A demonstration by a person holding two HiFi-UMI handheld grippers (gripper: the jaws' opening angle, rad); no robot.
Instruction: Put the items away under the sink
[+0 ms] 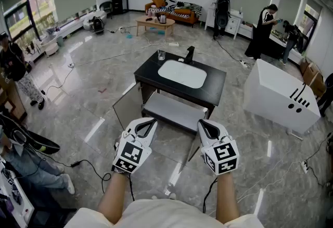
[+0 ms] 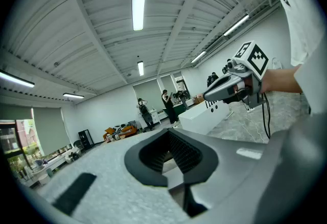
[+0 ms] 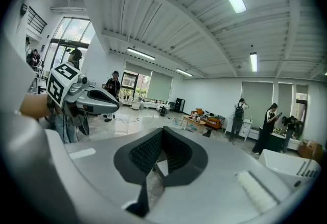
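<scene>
Sink cabinet [image 1: 148,73] w/ door [image 1: 127,109] open, glass [image 1: 161,55] on top. L gripper [image 1: 147,123] + R gripper [image 1: 206,125] both closed, empty, near cabinet front.

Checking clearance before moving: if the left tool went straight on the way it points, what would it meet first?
Probably the sink cabinet, around its pale lower shelf, straight ahead of the left tool in the head view. Height is unclear; it could pass over the top instead.
</scene>
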